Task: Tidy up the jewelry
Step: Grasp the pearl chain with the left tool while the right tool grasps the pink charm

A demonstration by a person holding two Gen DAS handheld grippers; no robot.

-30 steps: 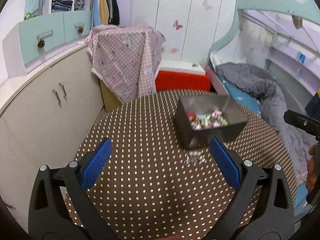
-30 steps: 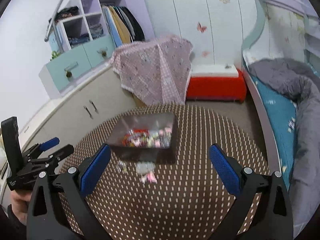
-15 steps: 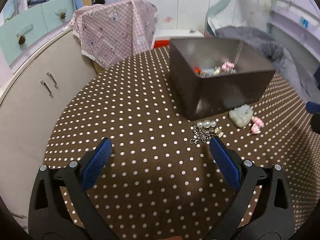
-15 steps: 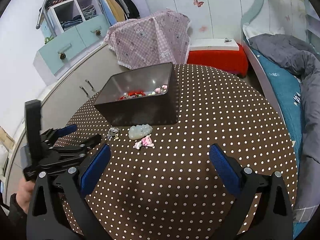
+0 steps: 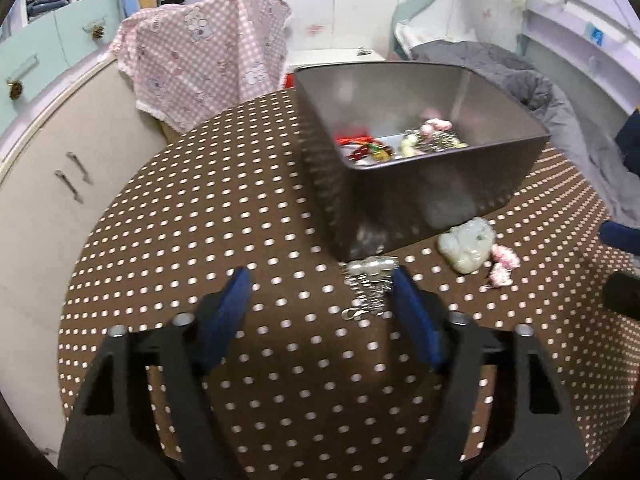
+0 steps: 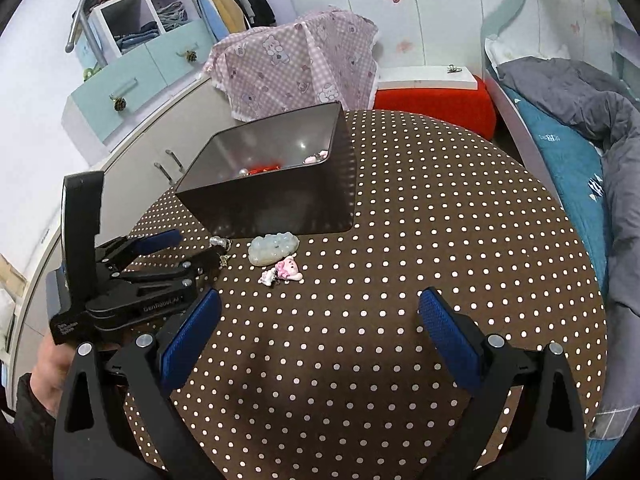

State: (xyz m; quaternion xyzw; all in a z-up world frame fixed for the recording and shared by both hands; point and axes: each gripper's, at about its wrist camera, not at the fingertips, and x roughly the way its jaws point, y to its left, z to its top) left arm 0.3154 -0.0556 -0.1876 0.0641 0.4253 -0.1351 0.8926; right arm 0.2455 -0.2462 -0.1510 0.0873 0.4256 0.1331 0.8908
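Reading leftward to rightward from the tin (image 6: 280, 200) as landmark: the left gripper (image 5: 320, 284) stands before the tin's near left corner, its jaws half-narrowed, having just been closing; the silver chain (image 5: 370, 284) lies just inside its right pad, not visibly pinched. In the right-wrist view the same gripper reaches in low over the dotted table (image 6: 400, 280) toward that corner. Just before the tin's front wall rests the pale jade piece (image 6: 273, 249), and beside it, slightly nearer the camera, the pink charm (image 6: 286, 270). The right gripper (image 6: 320, 312) hangs wide and empty, well short of the tin. Progress: several pieces, red and pink among them, already lie inside the tin; three remain outside, so the sorting appears partly done, the chain seemingly next.
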